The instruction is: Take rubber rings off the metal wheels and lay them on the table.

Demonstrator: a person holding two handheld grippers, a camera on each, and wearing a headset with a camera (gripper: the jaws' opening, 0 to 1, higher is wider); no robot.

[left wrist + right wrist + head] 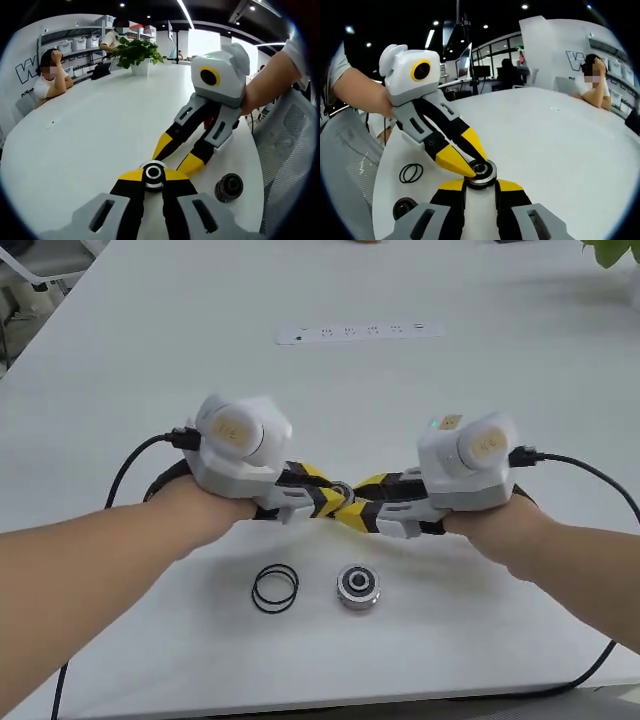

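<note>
Well, the right gripper (481, 186) had its jaws closed on a small metal wheel, one jaw on each side. This held wheel (483, 171) was up off the table (450, 370). The left gripper (153, 177) pointed at the same wheel from the other side. Its jaws were squeezed close together and nipped the wheel's edge. A dark band ran round that edge, so I think a rubber ring was on it, not yet pulled off. It was too small for me to be sure. The two grippers were tip to tip in front of the person.

Just below them, on the table, lay two rubber rings (275, 587). They were thin and black, and one lay partly over the other. Near them sat a second wheel (357, 586), lying flat and not touching the rings. It looked shiny, so I guess that one was done.

So some of the job looked finished. What was left, I think, was to peel the ring off the held wheel and lay it down by the others. Far across the table lay a white power strip (360, 332).
</note>
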